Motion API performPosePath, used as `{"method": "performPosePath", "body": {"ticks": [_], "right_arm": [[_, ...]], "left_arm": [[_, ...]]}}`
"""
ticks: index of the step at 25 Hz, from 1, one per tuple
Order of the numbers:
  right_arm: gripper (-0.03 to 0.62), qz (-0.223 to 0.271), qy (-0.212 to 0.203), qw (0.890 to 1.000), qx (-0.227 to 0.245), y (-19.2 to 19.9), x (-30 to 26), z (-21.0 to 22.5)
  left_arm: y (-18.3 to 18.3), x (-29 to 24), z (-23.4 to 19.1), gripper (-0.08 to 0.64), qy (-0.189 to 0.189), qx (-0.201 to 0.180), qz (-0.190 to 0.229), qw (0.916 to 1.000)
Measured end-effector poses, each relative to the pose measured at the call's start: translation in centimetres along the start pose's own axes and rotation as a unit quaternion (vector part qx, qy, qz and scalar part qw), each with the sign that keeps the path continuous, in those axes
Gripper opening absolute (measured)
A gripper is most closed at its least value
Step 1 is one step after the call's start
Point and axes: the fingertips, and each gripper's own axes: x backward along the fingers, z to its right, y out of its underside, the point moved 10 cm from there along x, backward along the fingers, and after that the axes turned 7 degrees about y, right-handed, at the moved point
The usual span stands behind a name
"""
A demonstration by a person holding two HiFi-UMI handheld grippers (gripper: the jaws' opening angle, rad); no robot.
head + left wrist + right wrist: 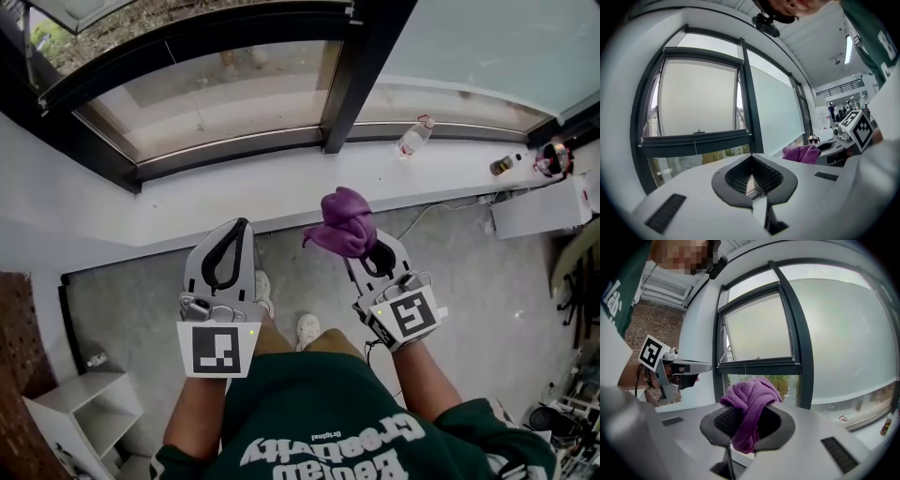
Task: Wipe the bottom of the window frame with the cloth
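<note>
A bunched purple cloth (pixel 344 223) is clamped in my right gripper (pixel 364 246) and bulges out past its tips; the right gripper view shows the cloth (pixel 751 412) hanging through the shut jaws. My left gripper (pixel 228 246) is shut with nothing in it, its tips meeting in the left gripper view (pixel 754 185). Both grippers hover above the floor, short of the white sill (pixel 281 187). The dark bottom rail of the window frame (pixel 234 145) runs beyond the sill, and shows as a frame (pixel 759 365) ahead in the right gripper view.
A dark vertical mullion (pixel 361 75) splits the glazing. A clear plastic bottle (pixel 413 137) lies on the sill to the right, with a small dark bottle (pixel 506 164) farther right. A white shelf unit (pixel 80 408) stands at lower left, a white box (pixel 539 208) at right.
</note>
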Motion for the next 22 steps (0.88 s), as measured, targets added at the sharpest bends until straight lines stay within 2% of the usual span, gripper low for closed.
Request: {"method": "performPosePath", "body": {"ticks": [7, 11, 15, 22], "right_arm": [[0.069, -0.036, 0.023, 0.999, -0.005, -2.2, -6.9, -0.9], [0.069, -0.023, 0.034, 0.999, -0.007, -2.2, -9.3, -1.0], [0.071, -0.038, 0.066, 0.997, -0.019, -1.5, -10.9, 0.0], [0.071, -0.057, 0.058, 0.995, -0.048, 1.4, -13.5, 3.8]], "left_arm": [[0.6, -5.4, -6.4, 0.008, 0.064, -0.015, -0.001, 0.9979], [1.0, -8.1, -8.7, 0.008, 0.104, -0.02, 0.0, 0.9944], [1.7, -10.9, -9.5, 0.008, 0.132, 0.009, -0.005, 0.9911], [3.0, -16.3, -8.1, 0.008, 0.152, 0.004, -0.02, 0.9882]]}}
